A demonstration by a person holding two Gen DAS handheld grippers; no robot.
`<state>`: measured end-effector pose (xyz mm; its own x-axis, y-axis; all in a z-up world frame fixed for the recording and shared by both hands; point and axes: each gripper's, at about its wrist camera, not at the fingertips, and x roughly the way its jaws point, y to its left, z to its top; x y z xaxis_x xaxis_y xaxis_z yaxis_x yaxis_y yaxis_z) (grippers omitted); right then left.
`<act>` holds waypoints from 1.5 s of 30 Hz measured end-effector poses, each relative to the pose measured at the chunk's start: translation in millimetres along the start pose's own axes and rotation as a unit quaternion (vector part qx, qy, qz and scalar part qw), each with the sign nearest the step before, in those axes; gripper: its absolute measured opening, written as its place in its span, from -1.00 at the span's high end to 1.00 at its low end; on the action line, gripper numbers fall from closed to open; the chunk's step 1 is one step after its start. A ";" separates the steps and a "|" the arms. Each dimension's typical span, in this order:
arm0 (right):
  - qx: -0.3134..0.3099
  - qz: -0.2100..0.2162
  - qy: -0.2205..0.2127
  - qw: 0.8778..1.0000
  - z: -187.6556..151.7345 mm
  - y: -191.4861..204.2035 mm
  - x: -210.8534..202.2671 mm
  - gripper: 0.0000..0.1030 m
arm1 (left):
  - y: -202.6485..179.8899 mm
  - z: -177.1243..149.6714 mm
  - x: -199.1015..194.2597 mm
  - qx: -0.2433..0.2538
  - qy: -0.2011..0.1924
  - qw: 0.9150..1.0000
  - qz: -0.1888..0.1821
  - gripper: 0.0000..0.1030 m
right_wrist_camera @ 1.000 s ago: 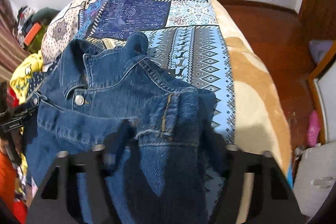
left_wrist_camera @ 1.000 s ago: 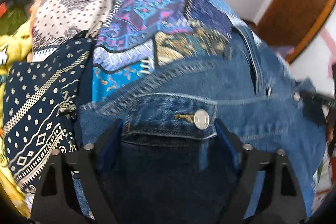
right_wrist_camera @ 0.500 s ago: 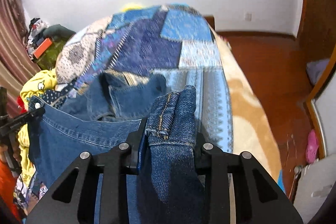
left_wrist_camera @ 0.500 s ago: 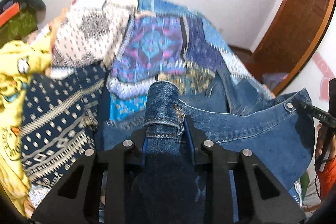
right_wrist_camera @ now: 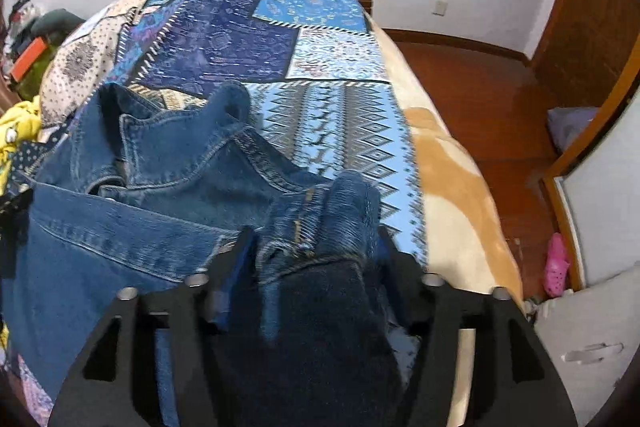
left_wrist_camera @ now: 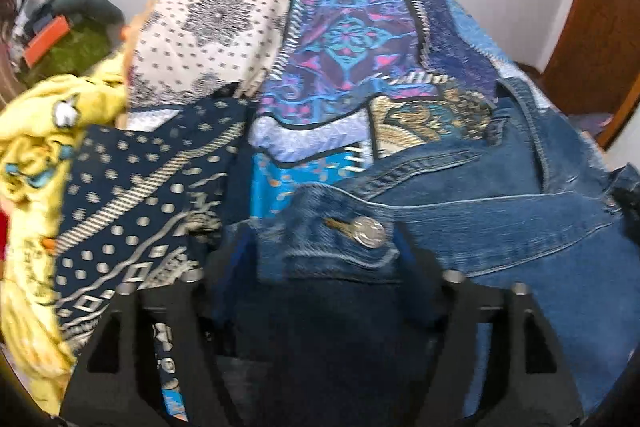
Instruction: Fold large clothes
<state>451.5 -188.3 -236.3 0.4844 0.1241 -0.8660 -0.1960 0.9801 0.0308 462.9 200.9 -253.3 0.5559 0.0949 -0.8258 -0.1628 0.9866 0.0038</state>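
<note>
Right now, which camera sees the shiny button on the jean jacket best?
The left wrist view: the metal button sits close, between the jaws, on the denim jacket. The right wrist view shows the jacket's collar, but no button.

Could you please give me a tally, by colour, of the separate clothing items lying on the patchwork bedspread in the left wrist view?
Blue denim: 1, the denim jacket
Navy with pale dots: 1, the navy patterned garment
Yellow: 1, the yellow garment
Total: 3, on the patchwork bedspread
</note>
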 end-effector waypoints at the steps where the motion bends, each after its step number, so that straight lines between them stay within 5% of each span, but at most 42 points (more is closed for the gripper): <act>1: -0.001 -0.011 0.001 1.000 0.1 -0.1 -3.3 -0.41 | 0.5 0.0 -2.0 0.001 0.003 1.000 -0.002 -0.46; 7: -0.032 -0.032 -0.058 0.997 -8.0 17.2 -51.8 -0.49 | -5.0 0.3 -48.7 0.016 -0.016 1.000 0.001 -0.52; 12: -0.062 0.032 -0.112 0.991 -22.9 53.4 -92.0 -0.68 | -30.1 -8.9 -98.2 0.048 -0.065 0.997 -0.019 -0.79; 16: -0.094 0.082 -0.103 0.987 -35.9 87.1 -94.8 -0.70 | -52.5 -20.4 -108.1 0.060 -0.066 0.995 -0.054 -0.88; 21: -0.112 0.099 -0.059 0.987 -55.2 109.0 -66.9 -0.69 | -71.6 -49.9 -81.5 0.068 -0.008 0.995 -0.070 -0.88; 26: -0.118 0.066 -0.018 0.991 -80.0 95.7 -48.9 -0.69 | -60.4 -84.3 -54.7 0.066 0.045 0.995 -0.054 -0.89; 31: -0.095 0.084 -0.022 0.992 -94.9 59.8 -65.4 -0.70 | -28.3 -105.0 -72.4 0.040 0.025 0.997 -0.055 -0.93; 36: -0.081 0.047 -0.031 0.995 -104.7 44.2 -86.1 -0.70 | 0.1 -120.6 -89.2 0.010 0.020 0.999 -0.032 -0.94; 45: -0.011 0.014 -0.002 1.000 -130.4 1.9 -95.0 -0.70 | 60.0 -142.9 -104.0 -0.110 0.056 0.992 0.009 -0.94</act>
<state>294.0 -218.5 -219.0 0.4823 0.1516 -0.8628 -0.2284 0.9726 0.0431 278.8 231.4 -247.8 0.4595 0.0842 -0.8842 -0.3520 0.9312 -0.0943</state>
